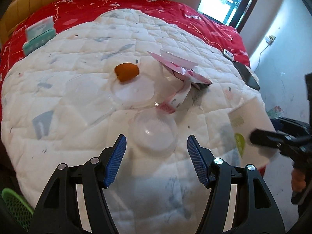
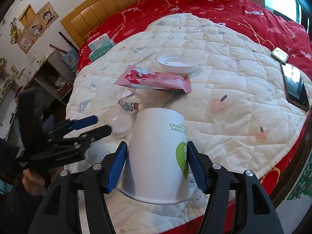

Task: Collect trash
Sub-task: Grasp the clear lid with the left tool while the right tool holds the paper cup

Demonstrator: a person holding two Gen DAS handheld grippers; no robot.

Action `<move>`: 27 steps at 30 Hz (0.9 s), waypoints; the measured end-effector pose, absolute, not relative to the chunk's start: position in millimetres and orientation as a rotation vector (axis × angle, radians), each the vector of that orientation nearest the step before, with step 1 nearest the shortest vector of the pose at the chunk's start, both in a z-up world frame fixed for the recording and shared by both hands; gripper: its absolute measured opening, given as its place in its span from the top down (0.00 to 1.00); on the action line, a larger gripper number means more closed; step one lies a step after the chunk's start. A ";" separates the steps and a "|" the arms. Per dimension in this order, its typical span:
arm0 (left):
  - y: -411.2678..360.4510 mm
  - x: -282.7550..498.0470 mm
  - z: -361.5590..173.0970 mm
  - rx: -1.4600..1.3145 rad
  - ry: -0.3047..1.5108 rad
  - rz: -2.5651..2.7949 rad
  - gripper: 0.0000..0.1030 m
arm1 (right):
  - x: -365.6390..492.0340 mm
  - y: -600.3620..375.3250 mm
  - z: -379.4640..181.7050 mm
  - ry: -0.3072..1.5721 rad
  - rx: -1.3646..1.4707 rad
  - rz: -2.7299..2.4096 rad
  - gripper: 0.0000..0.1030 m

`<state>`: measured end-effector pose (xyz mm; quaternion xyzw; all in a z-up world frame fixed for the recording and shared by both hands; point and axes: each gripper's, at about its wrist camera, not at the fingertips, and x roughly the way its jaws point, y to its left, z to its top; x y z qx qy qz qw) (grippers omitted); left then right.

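Note:
My right gripper (image 2: 156, 163) is shut on a white paper cup (image 2: 156, 156) with a green heart, held upside down just above the white quilt (image 2: 224, 101). The cup also shows at the right of the left wrist view (image 1: 251, 128). My left gripper (image 1: 156, 150) is open and empty, with a clear plastic dome lid (image 1: 153, 131) on the quilt between its fingertips. Further on lie a clear plastic container (image 1: 132, 93), an orange peel (image 1: 126, 71), a pink wrapper (image 1: 181, 72) and a white lid (image 2: 177, 63).
A teal tissue pack (image 1: 39, 35) sits on the red blanket (image 1: 136, 2) at the far left. A phone (image 2: 294, 85) and a small white case (image 2: 280, 54) lie at the quilt's right edge. A green mesh basket (image 1: 13, 208) shows at lower left.

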<state>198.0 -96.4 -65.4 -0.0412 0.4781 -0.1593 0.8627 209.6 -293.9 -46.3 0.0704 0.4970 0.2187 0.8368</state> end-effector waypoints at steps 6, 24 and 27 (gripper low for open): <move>-108.9 212.4 -80.0 -0.056 1.015 -0.322 0.41 | 203.0 -296.9 -47.1 1.041 0.155 0.464 0.42; -34.6 133.3 -42.9 -0.167 0.911 -0.239 0.47 | 156.2 -246.2 -36.2 1.009 0.118 0.546 0.42; -8.6 111.1 -34.7 -0.183 0.887 -0.196 0.47 | 146.3 -227.6 -33.6 1.003 0.107 0.582 0.42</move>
